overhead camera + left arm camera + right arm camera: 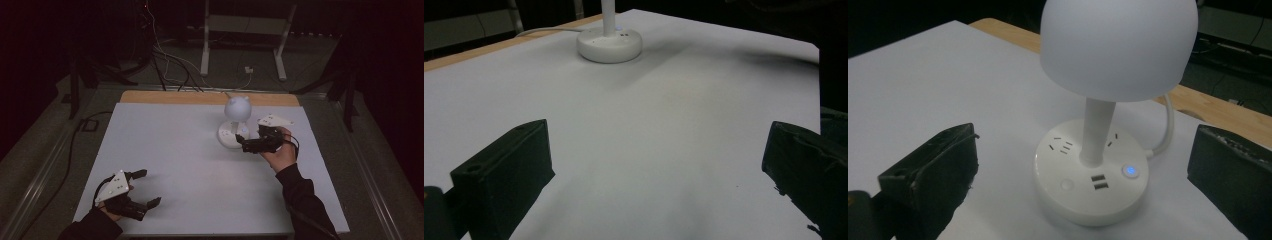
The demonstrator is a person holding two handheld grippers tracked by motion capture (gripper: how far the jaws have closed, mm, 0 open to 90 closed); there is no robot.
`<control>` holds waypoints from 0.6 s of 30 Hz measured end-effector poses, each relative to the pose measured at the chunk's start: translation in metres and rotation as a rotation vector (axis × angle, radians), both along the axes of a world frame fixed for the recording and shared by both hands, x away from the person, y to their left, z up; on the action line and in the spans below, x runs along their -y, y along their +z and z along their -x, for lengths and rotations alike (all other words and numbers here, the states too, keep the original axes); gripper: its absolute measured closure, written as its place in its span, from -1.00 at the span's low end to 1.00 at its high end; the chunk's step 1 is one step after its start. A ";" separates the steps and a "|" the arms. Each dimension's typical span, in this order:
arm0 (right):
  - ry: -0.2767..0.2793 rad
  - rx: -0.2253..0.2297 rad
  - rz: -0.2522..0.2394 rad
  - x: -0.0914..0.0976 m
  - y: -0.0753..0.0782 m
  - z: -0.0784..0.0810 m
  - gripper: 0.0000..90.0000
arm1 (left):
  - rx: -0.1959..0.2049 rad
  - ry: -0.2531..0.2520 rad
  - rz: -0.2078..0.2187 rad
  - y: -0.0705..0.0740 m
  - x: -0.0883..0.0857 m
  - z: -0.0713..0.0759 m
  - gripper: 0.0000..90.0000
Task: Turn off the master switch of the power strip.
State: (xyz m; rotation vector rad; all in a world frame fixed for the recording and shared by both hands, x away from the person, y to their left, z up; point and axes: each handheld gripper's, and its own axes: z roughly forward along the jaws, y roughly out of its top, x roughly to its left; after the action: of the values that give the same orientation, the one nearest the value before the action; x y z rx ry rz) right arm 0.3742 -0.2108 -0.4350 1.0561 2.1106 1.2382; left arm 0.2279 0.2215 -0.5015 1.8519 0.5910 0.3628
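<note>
My right claw [243,144] hangs wide, empty, just beside the small white dome-shaded lamp [1098,130] with its round socket base, far on the white desk [200,165]. My left claw [145,189] gapes wide near the front edge.

A dim lab or test room: a white table [190,165] with a wooden edge stands on grey carpet, cables [170,62] trail across the floor [45,150], a white stand's legs [242,37] rise behind, and black drapes [45,35] close the sides.
</note>
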 end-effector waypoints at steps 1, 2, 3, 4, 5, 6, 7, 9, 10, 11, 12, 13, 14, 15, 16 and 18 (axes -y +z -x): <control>-0.005 -0.010 0.007 0.000 -0.001 -0.001 -1.00 | 0.000 0.000 0.000 0.000 0.000 0.000 -0.99; -0.013 -0.020 0.013 0.000 -0.001 -0.003 -1.00 | 0.001 0.000 0.000 0.000 0.000 0.000 -0.99; -0.020 -0.023 0.014 0.001 -0.002 -0.004 -1.00 | 0.001 0.000 0.000 0.000 0.000 0.000 -0.99; -0.022 -0.020 0.014 0.002 -0.003 -0.006 -1.00 | -0.001 0.000 -0.001 0.000 0.000 0.000 -0.99; -0.028 -0.022 0.017 0.002 -0.004 -0.007 -1.00 | -0.001 0.001 -0.002 0.000 0.000 0.000 -0.99; -0.032 -0.016 0.017 0.002 -0.005 -0.008 -1.00 | -0.002 0.001 0.000 0.000 0.000 0.000 -0.99; -0.036 -0.012 0.016 0.003 -0.006 -0.010 -0.99 | -0.001 0.000 0.001 0.000 0.000 0.000 -0.99; -0.056 -0.015 0.034 0.004 -0.009 -0.012 -0.86 | -0.002 0.001 0.000 0.000 0.000 0.000 -0.99; -0.061 -0.012 0.033 0.005 -0.011 -0.014 -0.86 | -0.002 0.001 0.000 0.000 0.000 0.000 -0.99; -0.067 -0.018 0.030 0.006 -0.013 -0.016 -0.83 | -0.002 0.001 0.002 0.000 0.000 0.000 -0.99; -0.078 -0.023 0.028 0.007 -0.014 -0.017 -0.74 | -0.002 0.001 0.002 0.000 0.000 0.000 -0.99; -0.088 -0.023 0.024 0.008 -0.016 -0.018 -0.65 | 0.000 0.001 0.001 0.000 0.000 0.000 -0.99; -0.097 -0.026 0.022 0.008 -0.017 -0.019 -0.62 | -0.002 0.000 0.002 0.000 0.000 0.000 -0.99; -0.105 -0.031 0.020 0.009 -0.019 -0.020 -0.48 | -0.002 0.000 0.002 0.000 0.000 0.000 -0.99; -0.118 -0.033 0.020 0.010 -0.020 -0.021 -0.31 | -0.002 0.000 0.001 0.000 0.000 0.000 -0.99; -0.139 -0.031 0.019 0.011 -0.023 -0.022 -0.17 | -0.003 0.000 0.003 0.000 0.000 0.000 -0.99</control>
State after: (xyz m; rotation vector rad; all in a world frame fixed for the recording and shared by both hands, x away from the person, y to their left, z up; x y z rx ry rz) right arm 0.3967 -0.2219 -0.4584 1.1986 2.0307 1.1398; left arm 0.2280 0.2217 -0.5016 1.8498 0.5931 0.3594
